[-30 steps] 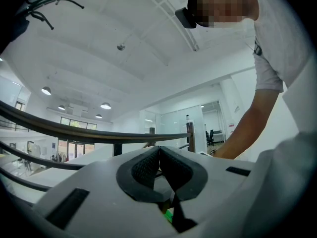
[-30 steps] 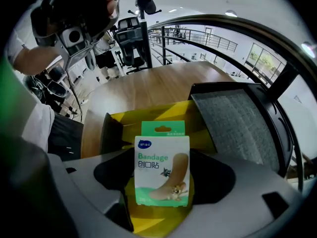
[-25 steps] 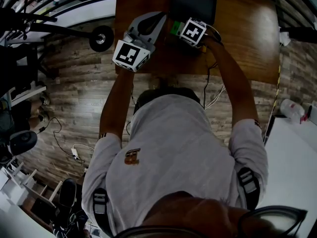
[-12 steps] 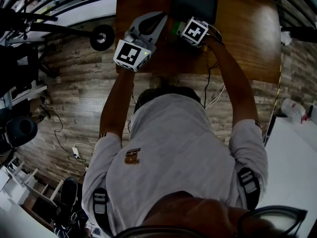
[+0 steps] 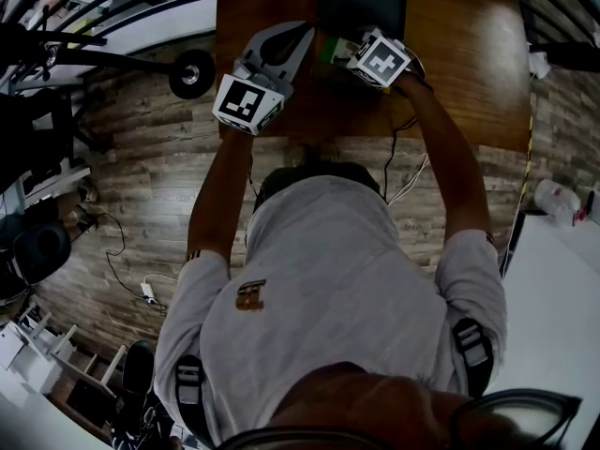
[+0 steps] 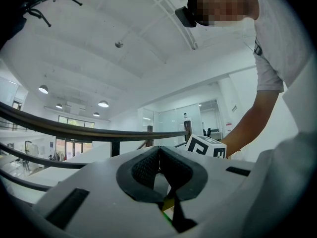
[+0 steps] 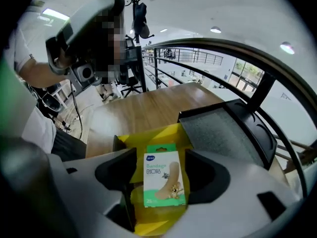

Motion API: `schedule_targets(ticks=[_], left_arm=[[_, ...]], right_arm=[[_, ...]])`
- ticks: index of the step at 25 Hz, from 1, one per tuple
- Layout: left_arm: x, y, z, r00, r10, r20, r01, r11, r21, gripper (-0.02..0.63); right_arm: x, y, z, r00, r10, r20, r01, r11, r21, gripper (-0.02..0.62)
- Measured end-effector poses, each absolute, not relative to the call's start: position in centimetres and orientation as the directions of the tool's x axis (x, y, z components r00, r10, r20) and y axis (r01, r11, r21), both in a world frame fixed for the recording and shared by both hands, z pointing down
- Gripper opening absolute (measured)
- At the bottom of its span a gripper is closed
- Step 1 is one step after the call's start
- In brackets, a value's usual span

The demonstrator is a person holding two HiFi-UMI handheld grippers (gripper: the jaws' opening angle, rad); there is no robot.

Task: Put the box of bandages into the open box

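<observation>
The white-and-green box of bandages [image 7: 164, 175] sits between the jaws of my right gripper [image 7: 161, 171], which is shut on it. Directly beneath it is the open yellow box [image 7: 148, 137] on the wooden table [image 7: 148, 105]. In the head view the right gripper [image 5: 349, 52] is at the table's near middle, with the bandage box [image 5: 330, 49] showing green at its tip. My left gripper [image 5: 284, 43] hovers just to its left, tilted up. Its jaws [image 6: 159, 158] are shut with nothing between them and point at the ceiling.
A black case with grey lining [image 7: 225, 133] lies open right of the yellow box, dark in the head view [image 5: 361, 3]. A black railing [image 7: 237, 51] runs behind the table. A wheeled stand [image 5: 192, 71] and cables are on the plank floor; a white table [image 5: 553, 298] is at right.
My right gripper has shifted slightly right and tipped, carrying the bandage box with it. The left gripper has stayed almost still.
</observation>
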State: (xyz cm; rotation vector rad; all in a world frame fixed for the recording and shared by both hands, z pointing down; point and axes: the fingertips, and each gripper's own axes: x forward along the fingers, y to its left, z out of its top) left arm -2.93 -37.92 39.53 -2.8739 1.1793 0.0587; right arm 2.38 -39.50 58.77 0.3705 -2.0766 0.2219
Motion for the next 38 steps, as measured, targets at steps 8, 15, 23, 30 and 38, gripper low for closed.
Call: schedule_targets(ticks=[8,15,23,30,38], left_arm=[[-1.5,-37.1,39.4,0.736,-0.674,-0.052,-0.676,-0.737,-0.016,0.020],[-0.4,-36.5,38.6,0.755,-0.653,-0.060,-0.655,-0.755,-0.012,0.019],[0.4,-35.3,38.0,0.762,-0.645,-0.060,-0.647,-0.763,-0.004,0.020],[1.0,-34.3,36.8,0.757,-0.649,-0.073,-0.651,-0.759,-0.006,0.020],[1.3,-32.2,34.8,0.759,-0.644,-0.095,-0.648,-0.762,-0.012,0.020]], right_arm=[[2.7,-39.1,54.2,-0.588,-0.279,0.759,-0.402,0.915,0.024,0.309],[3.3,-39.7,49.5,-0.657,-0.432,0.618,-0.498,0.864,0.074,0.098],[2.8,-38.0,44.1,-0.764,-0.494,0.415,-0.530,0.848,0.033,0.060],[3.5,-36.3,38.9,-0.817,-0.542,0.199,-0.548,0.836,0.028,0.048],[4.4,-33.4,35.1,-0.809,-0.587,0.028,-0.586,0.810,0.017,0.041]])
